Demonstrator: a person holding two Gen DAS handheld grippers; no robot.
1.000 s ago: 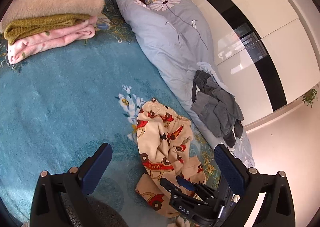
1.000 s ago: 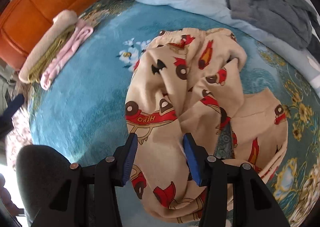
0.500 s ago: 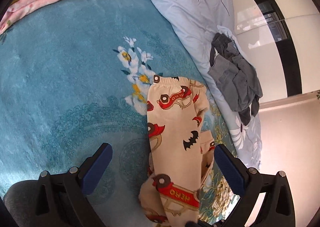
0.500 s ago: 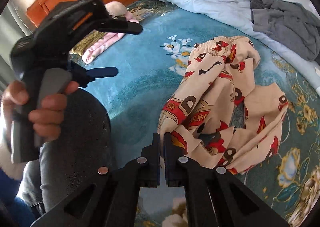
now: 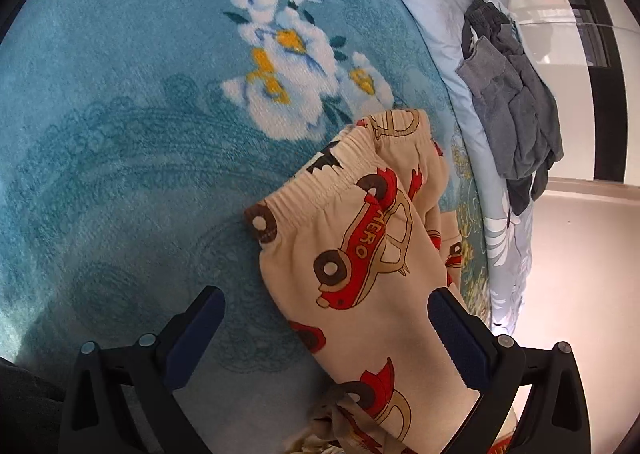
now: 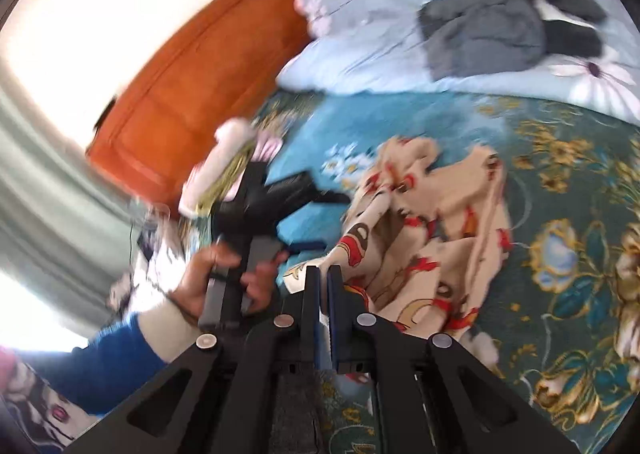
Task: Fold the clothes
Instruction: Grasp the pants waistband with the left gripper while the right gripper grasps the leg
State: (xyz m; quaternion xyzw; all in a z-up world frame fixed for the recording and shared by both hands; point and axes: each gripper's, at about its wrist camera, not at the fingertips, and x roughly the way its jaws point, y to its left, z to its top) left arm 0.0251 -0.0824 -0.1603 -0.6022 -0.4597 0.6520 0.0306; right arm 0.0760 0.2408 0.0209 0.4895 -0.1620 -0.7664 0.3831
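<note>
Your cream trousers (image 5: pixel 360 254), printed with red cartoon cars, dark wheels and the word HERO, hang partly lifted off the teal flowered blanket (image 5: pixel 120 114). The elastic waistband points up toward the white blossoms, gathered and slightly folded over. Below it, the legs drape in loose creases, and the rest lies rumpled on the blanket.

L tool (image 5: pixel 324 338) wide apart – R tool (image 6: pixel 323 278) clamped tight.

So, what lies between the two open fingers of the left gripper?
In the left wrist view, the left gripper stands open over the car-print trousers; the cloth fills the right part of the gap, the bare teal blanket the left.
</note>
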